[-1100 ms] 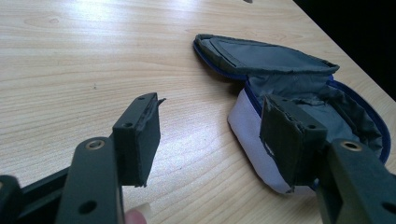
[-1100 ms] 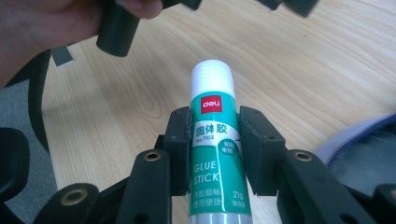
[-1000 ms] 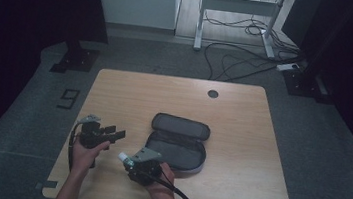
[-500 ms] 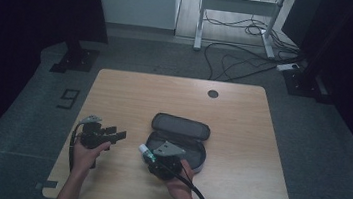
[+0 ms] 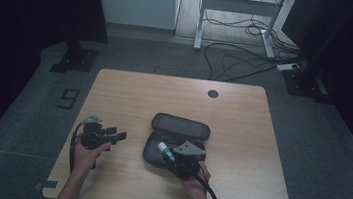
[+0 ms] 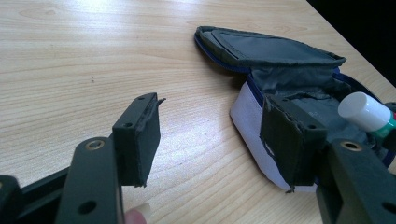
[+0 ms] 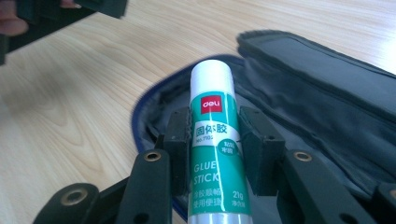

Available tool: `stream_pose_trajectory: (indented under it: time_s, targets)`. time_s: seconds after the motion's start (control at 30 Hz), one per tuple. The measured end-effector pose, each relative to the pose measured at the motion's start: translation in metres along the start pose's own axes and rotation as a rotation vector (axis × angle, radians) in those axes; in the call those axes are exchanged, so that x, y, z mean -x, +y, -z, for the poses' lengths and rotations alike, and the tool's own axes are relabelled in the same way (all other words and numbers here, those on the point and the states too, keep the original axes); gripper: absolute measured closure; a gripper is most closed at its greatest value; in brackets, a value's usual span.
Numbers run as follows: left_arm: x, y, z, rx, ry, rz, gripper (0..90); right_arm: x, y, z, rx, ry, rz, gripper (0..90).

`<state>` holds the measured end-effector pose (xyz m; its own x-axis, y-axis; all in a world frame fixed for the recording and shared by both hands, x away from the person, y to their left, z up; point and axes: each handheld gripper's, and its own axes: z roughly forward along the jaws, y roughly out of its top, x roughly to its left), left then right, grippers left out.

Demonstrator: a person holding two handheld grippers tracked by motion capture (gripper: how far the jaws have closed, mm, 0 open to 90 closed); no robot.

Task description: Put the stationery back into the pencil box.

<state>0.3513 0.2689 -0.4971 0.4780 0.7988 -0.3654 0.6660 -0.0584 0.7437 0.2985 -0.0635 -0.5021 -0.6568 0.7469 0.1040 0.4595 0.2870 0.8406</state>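
A grey zip pouch [image 5: 178, 139] lies open on the wooden table, its lid [image 7: 327, 65] folded back. My right gripper [image 7: 215, 148] is shut on a green and white glue stick [image 7: 213, 140], held just over the pouch's open pocket [image 7: 159, 112]; the stick's white cap [image 6: 364, 111] points toward my left hand. In the high view the glue stick [image 5: 165, 151] hovers over the pouch's front half. My left gripper [image 6: 215, 135] stands open with nothing between its pads, left of the pouch [image 6: 271, 79] and a little above the table; it appears as [image 5: 114, 136] from above.
The table [image 5: 130, 94] has a round cable hole [image 5: 213, 93] near its far edge. Behind the table the floor carries cables [image 5: 239, 61] and a desk frame [image 5: 237, 16]. A black cable [image 5: 209, 194] trails from my right gripper toward the near edge.
My right gripper has carried the glue stick rightward from the pouch's left end to over its open pocket. The left gripper has stayed in place.
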Motion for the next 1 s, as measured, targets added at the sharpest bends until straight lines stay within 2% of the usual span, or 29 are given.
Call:
stream_pose_trajectory:
  time_s: [0.4, 0.8, 1.0]
  targets:
    - [0.000, 0.000, -0.001, -0.004, 0.000, -0.002, 38.0, 0.024, -0.011, 0.003, -0.017, -0.063, -0.041, 65.0]
    - [0.000, -0.001, -0.003, -0.013, -0.001, -0.009, 37.9, 0.026, -0.020, -0.013, -0.078, -0.081, -0.030, 64.9]
    - [0.000, -0.001, -0.003, -0.014, -0.002, -0.005, 37.9, 0.025, -0.021, -0.016, -0.091, -0.086, -0.015, 64.5]
